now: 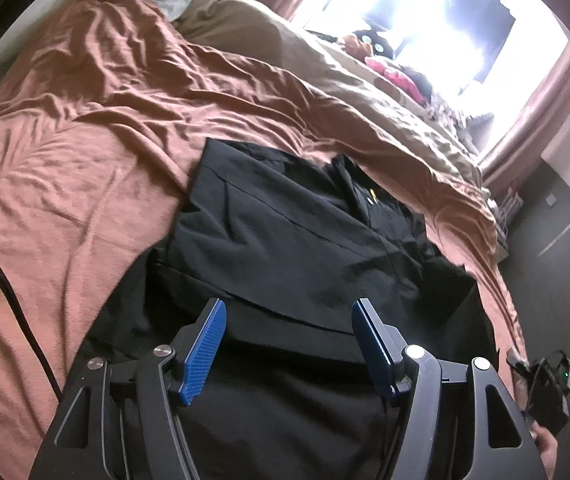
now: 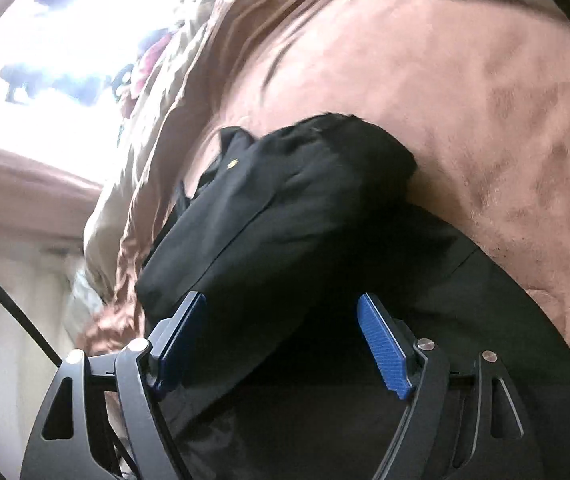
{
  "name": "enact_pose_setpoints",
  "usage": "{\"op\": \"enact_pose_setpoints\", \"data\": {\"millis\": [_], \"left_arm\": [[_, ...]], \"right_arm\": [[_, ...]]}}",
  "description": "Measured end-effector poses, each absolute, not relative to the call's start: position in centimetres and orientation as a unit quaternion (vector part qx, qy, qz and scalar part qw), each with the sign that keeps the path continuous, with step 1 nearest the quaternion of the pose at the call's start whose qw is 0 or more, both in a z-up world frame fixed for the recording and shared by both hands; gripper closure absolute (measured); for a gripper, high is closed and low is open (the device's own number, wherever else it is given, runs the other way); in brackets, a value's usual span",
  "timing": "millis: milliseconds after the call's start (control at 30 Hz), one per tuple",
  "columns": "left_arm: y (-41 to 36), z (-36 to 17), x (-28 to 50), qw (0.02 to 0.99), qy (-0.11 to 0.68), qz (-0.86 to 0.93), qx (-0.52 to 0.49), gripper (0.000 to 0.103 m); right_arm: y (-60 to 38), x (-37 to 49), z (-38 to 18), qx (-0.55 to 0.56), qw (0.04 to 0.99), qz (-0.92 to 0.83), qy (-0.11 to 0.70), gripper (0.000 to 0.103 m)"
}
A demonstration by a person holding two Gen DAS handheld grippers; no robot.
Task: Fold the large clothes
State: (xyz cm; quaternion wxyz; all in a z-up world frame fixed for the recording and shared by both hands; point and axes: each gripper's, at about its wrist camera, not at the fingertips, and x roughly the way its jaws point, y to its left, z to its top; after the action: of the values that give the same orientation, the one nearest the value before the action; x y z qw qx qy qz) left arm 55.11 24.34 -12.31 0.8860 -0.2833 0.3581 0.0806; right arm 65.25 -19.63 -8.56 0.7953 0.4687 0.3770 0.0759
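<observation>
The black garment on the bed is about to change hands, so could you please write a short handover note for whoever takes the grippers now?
Left gripper: open, nothing between its pads, poised over the near part of the black garment.
Right gripper: open, holding nothing, over the same cloth; its view is motion-blurred.
Where things are: the garment lies on the rust-brown bedspread at the near edge of the bed, with a crumpled beige cover beyond it.
Done: the far part is folded over into a thicker layered block.
Left: the near part lies spread out flat; probably fold it up and tidy the edges.
</observation>
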Motion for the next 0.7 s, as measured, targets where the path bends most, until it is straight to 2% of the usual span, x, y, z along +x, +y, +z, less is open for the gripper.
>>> {"op": "enact_pose_setpoints", "data": {"millis": [33,133,233,333,700], "left_arm": [[24.0,-12.4,55.3,0.887,0.361,0.076,-0.278,0.036],[23.2,-12.5,55.8,0.888,0.369,0.060,-0.269,0.036],[22.6,-12.5,56.0,0.889,0.375,0.045,-0.259,0.036],[23.1,-12.0,55.7,0.892,0.373,0.047,-0.252,0.036],[28.8,-11.7,52.8,0.877,0.341,0.083,-0.327,0.036]], "right_arm": [[-19.3,65.6,-9.1,0.470,0.795,0.075,0.375,0.028],[-19.6,67.4,-10.7,0.479,0.793,0.062,0.370,0.076],[-19.0,65.2,-10.3,0.464,0.814,0.061,0.344,0.088],[-16.9,64.2,-7.3,0.421,0.848,0.074,0.313,0.097],[-3.1,59.8,0.8,0.255,0.920,0.189,0.231,0.097]]}}
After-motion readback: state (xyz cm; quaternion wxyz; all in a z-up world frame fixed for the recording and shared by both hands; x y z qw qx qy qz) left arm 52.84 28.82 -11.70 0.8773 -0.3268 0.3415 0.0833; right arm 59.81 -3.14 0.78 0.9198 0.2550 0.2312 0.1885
